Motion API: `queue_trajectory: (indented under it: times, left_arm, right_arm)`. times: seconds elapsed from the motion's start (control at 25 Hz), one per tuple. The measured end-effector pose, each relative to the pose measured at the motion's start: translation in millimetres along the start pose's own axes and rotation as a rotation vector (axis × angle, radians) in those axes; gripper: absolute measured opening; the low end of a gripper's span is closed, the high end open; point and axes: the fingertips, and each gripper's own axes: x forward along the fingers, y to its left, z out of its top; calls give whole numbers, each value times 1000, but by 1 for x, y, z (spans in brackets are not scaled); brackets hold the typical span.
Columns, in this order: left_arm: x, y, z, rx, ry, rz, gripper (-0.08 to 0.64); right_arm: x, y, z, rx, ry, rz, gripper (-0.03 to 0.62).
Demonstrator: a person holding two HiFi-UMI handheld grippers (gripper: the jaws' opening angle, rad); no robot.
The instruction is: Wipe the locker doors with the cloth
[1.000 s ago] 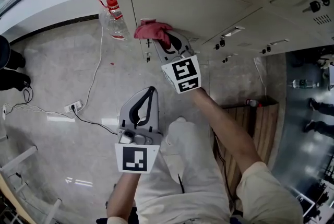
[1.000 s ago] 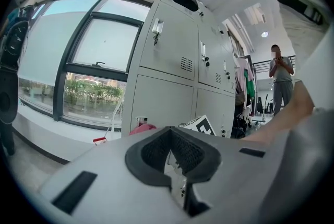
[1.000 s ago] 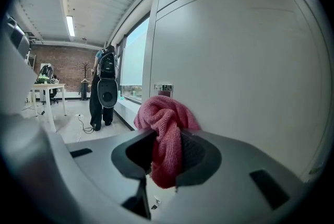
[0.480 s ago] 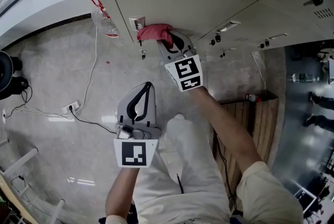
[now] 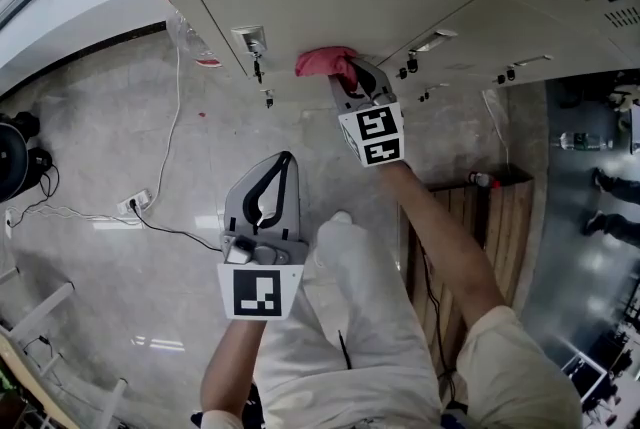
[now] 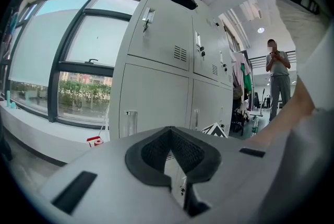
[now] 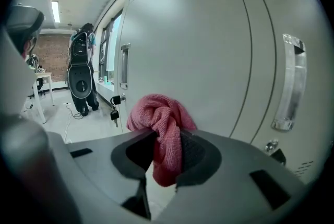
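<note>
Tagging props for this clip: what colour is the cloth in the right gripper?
Pinkish red cloth, clearest in the right gripper view.

No word, number or brand name could be read anywhere. The only printed marks were the black-and-white square patterns on the marker cube [image 5: 260,303] of the left gripper [image 5: 282,165] and on the marker cube [image 5: 373,135] of the right gripper [image 5: 346,74], and these carried no letters or digits. A red label [image 5: 208,62] on a clear container beside the lockers was too small and blurred to make out.
</note>
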Motion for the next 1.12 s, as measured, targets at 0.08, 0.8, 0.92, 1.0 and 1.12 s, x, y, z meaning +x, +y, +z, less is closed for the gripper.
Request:
queue_trajectory:
  times: [0.08, 0.8, 0.92, 1.0, 1.12]
  left_arm:
    - [1, -2, 0, -2, -1, 0, 6]
    - [4, -7, -1, -2, -14, 3, 6]
    - [4, -7, 0, -6, -28, 6, 6]
    - [4, -7, 0, 7, -30, 2, 6]
    - [2, -5, 0, 16, -33, 4, 5]
  right_arm:
    - [-4, -12, -10, 6, 17, -23, 98]
    - [-14, -52, -50, 30, 88, -111, 92]
    - [-9, -47, -51, 39, 90, -106, 92]
    - [-7, -43, -50, 49, 89, -103, 91]
    - [-1, -34, -49, 50, 87, -88, 91]
